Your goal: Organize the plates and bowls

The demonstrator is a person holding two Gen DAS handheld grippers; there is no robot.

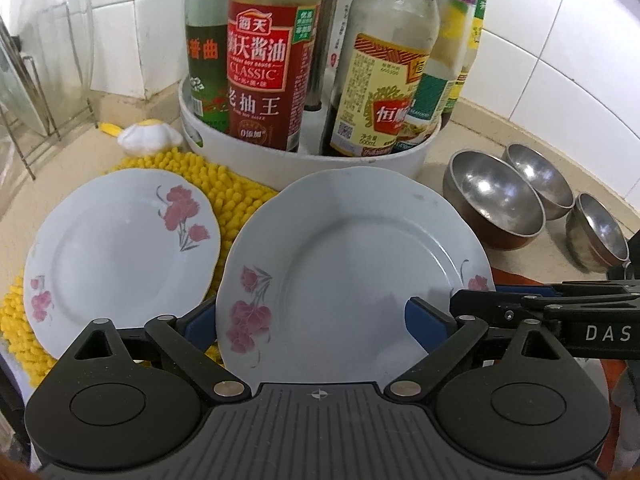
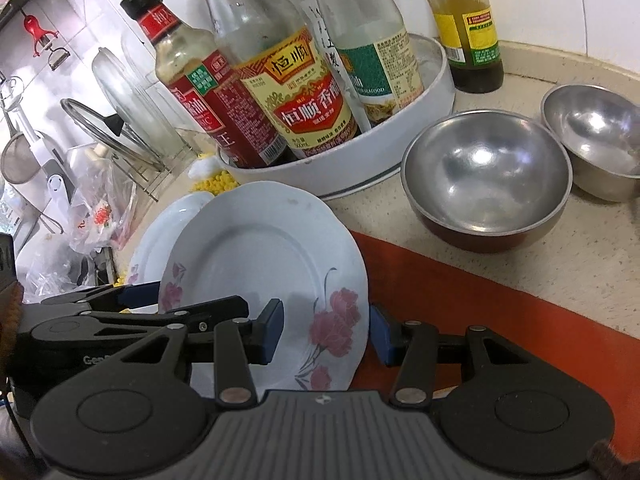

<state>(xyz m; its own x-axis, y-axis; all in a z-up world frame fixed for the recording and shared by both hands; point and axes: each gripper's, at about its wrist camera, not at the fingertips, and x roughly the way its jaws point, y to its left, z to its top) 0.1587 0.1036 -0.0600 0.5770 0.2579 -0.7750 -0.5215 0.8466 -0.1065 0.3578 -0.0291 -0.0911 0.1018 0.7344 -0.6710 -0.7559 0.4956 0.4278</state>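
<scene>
A white plate with pink flowers (image 1: 352, 264) (image 2: 260, 256) is tilted up off the counter, and both grippers are at it. My right gripper (image 2: 326, 332) is shut on its right rim, seen from the side in the left wrist view (image 1: 472, 300). My left gripper (image 1: 312, 316) straddles the plate's near left part, jaws wide and pads off it; it also shows in the right wrist view (image 2: 180, 300). A second flowered plate (image 1: 120, 256) (image 2: 160, 236) lies flat on the yellow mat (image 1: 232, 188). Three steel bowls (image 1: 496, 200) (image 2: 484, 172) stand on the counter to the right.
A white round tray (image 1: 304, 160) (image 2: 400, 128) full of sauce bottles stands close behind the plates. A wire rack with glass lids (image 1: 32, 80) (image 2: 120, 120) is at the left. An orange-red mat (image 2: 480, 300) lies under the right gripper. One bottle (image 2: 464, 28) stands by the wall.
</scene>
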